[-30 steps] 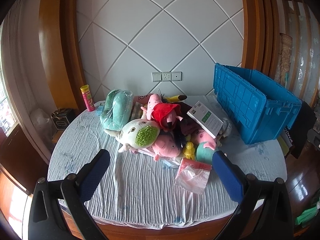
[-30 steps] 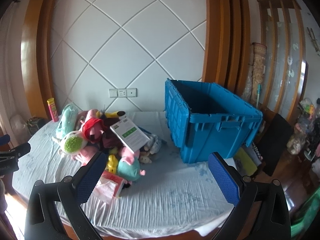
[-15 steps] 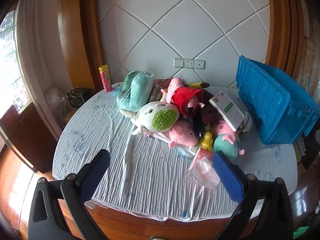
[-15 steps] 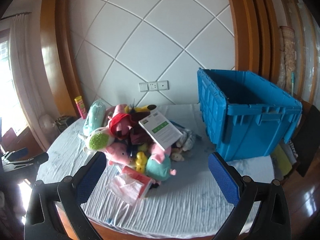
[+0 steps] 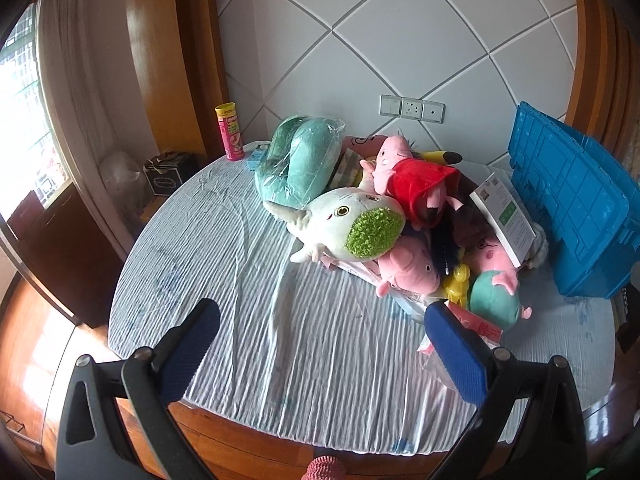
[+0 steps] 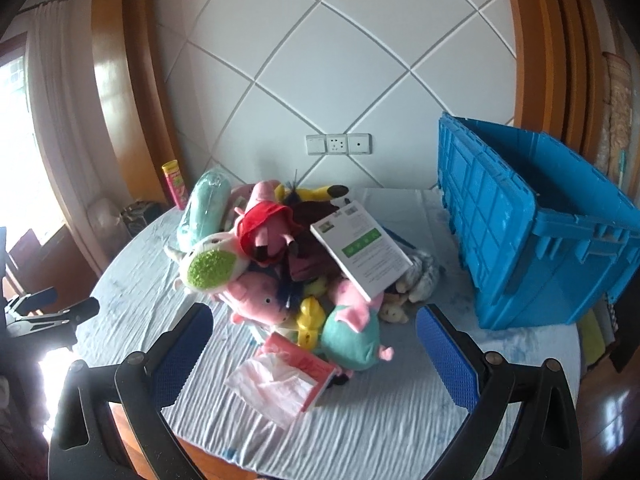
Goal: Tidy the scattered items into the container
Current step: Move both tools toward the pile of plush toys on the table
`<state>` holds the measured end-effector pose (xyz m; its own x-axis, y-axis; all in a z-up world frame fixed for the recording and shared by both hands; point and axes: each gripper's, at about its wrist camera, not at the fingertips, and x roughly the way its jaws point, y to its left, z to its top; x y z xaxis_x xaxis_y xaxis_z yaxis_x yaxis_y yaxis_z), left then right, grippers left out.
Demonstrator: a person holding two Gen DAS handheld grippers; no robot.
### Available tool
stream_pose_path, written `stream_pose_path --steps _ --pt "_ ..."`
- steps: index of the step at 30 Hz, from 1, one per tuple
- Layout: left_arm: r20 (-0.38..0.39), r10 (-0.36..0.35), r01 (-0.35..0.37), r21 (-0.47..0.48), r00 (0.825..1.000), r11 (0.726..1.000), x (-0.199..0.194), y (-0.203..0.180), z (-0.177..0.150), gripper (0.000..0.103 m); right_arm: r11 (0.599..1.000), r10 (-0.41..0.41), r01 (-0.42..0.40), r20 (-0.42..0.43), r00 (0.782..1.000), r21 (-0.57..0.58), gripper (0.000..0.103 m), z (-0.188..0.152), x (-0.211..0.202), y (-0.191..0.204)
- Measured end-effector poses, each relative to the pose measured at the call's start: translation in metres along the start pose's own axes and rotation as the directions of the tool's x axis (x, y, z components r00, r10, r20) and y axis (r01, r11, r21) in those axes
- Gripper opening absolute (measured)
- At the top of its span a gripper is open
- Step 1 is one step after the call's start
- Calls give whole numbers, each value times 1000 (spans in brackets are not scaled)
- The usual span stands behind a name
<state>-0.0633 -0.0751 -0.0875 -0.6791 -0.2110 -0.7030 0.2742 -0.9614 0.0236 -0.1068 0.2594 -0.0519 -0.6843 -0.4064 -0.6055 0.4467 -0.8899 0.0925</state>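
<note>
Heap of soft plush toys on the round table under a wrinkled pale-blue striped cloth [image 5: 248, 320], piled from centre toward the right edge. White plush with a fuzzy green patch [image 5: 352, 226] at the heap's left flank; pink pig plush in a red dress [image 5: 416, 184] on top; teal-bodied pig plush [image 6: 352, 338] and crinkled pink plastic packet [image 6: 284, 380] nearest the front edge; flat white box with green label [image 6: 362, 252] leaning tilted on the heap. Plush: light, yielding, likely best pinched at a limb or fold of the body. Box: stiff, smooth, likely slippery, better taken across its thin edge. Packet: flimsy, prone to slip.

Blue ribbed plastic crate [image 6: 516, 224] at the right edge, open-topped, just beside the heap; visible interior bare, floor hidden.

Left gripper [image 5: 322, 334] and right gripper [image 6: 314, 338]: blue pads spread wide, nothing between, short of the heap.
</note>
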Motion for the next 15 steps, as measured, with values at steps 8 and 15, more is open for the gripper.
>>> stream_pose_path --steps 8,15 --pt "-1 -33 33 39 999 999 61 35 55 103 1000 -16 16 -23 1000 -2 103 44 67 40" --pt "-109 -130 135 41 986 990 120 54 77 103 999 -33 33 -77 996 -1 103 62 119 60"
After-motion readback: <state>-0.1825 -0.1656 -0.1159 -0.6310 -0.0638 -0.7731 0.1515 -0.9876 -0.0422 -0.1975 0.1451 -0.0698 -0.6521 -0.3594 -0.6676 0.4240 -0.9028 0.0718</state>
